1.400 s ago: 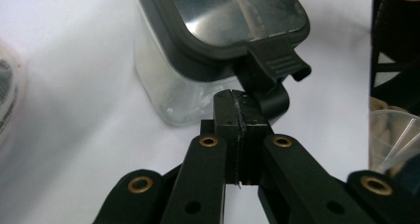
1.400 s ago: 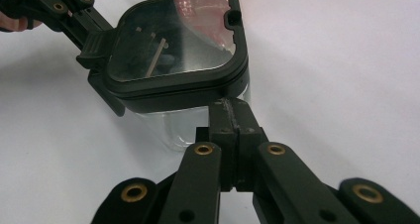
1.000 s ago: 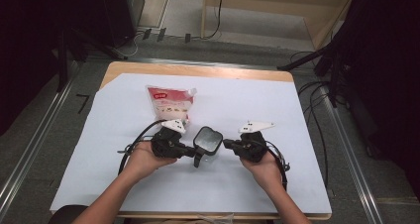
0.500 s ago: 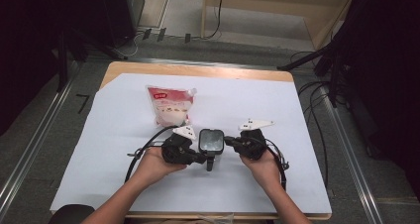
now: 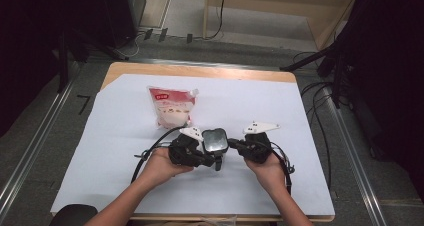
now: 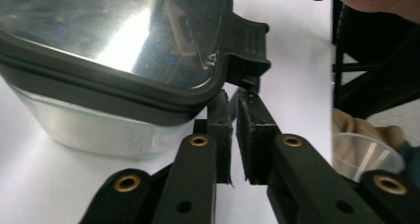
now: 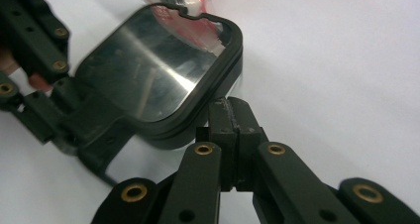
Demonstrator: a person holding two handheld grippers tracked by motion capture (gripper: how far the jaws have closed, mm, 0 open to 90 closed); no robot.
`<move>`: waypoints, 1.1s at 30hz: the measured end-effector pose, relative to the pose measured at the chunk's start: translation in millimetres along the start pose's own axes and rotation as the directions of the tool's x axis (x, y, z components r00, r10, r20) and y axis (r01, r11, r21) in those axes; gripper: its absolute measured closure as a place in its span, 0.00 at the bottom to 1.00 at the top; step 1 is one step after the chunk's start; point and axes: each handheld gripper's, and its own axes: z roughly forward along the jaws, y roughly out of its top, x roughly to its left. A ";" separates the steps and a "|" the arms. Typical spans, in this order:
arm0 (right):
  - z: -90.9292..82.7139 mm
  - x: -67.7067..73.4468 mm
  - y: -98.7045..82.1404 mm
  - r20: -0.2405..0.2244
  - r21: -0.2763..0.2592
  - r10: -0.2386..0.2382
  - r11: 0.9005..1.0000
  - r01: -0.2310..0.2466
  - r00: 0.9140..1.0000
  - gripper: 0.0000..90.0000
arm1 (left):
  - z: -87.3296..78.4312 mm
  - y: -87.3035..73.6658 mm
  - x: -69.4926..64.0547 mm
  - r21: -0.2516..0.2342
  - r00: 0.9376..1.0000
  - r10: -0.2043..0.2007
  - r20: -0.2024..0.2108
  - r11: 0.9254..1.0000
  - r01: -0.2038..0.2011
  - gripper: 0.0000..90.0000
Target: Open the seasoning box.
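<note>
Near the front of the white-covered tabletop (image 5: 110,151), I have the clear rectangular container with a black-rimmed lid (image 5: 215,140) between both grippers. Left gripper (image 5: 202,158): its jaws have just been opening, a slit apart beneath the lid's latch tab (image 6: 246,40). Right gripper (image 5: 234,145): jaws pressed together against the container's rim, pinching nothing I can see.

The container (image 6: 99,130) has clear, glossy walls that look like glass, and its lid (image 7: 153,65) is a mirror-bright panel framed in matt black plastic. The table (image 5: 200,70) shows light wood under a smooth, matt white sheet (image 5: 300,151), and the pouch (image 5: 172,108) is shiny plastic film.
</note>
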 end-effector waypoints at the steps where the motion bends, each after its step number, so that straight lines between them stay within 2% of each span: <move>1: -6.5 2.5 -0.7 -0.002 -0.009 0.005 1.000 -0.005 1.000 1.00 | -1.5 -0.1 0.0 0.002 1.000 0.002 -0.003 1.000 -0.002 0.93; 7: -24.8 8.7 -2.7 -0.011 -0.042 0.019 0.999 -0.020 1.000 1.00 | -16.3 -1.2 -0.7 0.003 1.000 0.020 0.001 1.000 -0.020 0.89; 12: -30.8 17.0 -9.7 -0.035 -0.029 0.037 0.999 -0.038 0.999 1.00 | -32.3 -3.9 2.3 -0.010 0.999 0.023 -0.029 1.000 -0.024 0.87; 15: -31.6 24.8 -12.5 -0.050 -0.023 0.020 1.000 -0.022 0.999 1.00 | -41.9 -4.9 7.9 -0.028 0.999 0.011 -0.051 1.000 -0.012 0.86; 16: -31.8 32.6 -14.0 -0.062 -0.016 0.008 1.000 -0.009 0.998 1.00 | -44.3 -5.3 9.6 -0.033 0.999 0.006 -0.054 0.999 -0.008 0.86; 17: -31.8 32.6 -14.0 -0.062 -0.016 0.008 1.000 -0.009 0.998 1.00 | -45.7 -5.5 10.6 -0.034 0.998 0.003 -0.057 0.999 -0.005 0.86; 19: -31.0 38.7 -15.1 -0.075 -0.011 -0.005 1.000 0.004 0.997 1.00 | -46.9 -6.0 12.8 -0.031 0.998 -0.009 -0.070 0.999 0.007 0.82; 21: -29.5 45.1 -15.9 -0.094 -0.001 -0.023 1.000 0.023 0.995 1.00 | -46.8 -6.4 14.7 -0.032 0.997 -0.010 -0.078 0.999 0.007 0.80; 22: -27.5 52.2 -15.6 -0.114 0.004 -0.047 0.999 0.048 0.992 1.00 | -47.1 -6.3 16.7 -0.031 0.997 -0.009 -0.082 0.999 0.006 0.78; 26: -20.6 61.7 -15.1 -0.133 0.010 -0.070 0.997 0.072 0.989 1.00 | -48.2 -6.5 17.9 -0.037 0.996 0.000 -0.084 0.999 -0.003 0.72; 33: -5.4 69.0 -16.6 -0.160 0.032 -0.067 0.997 0.073 0.985 1.00 | -50.8 -7.0 20.7 -0.057 0.995 0.004 -0.099 0.998 -0.010 0.65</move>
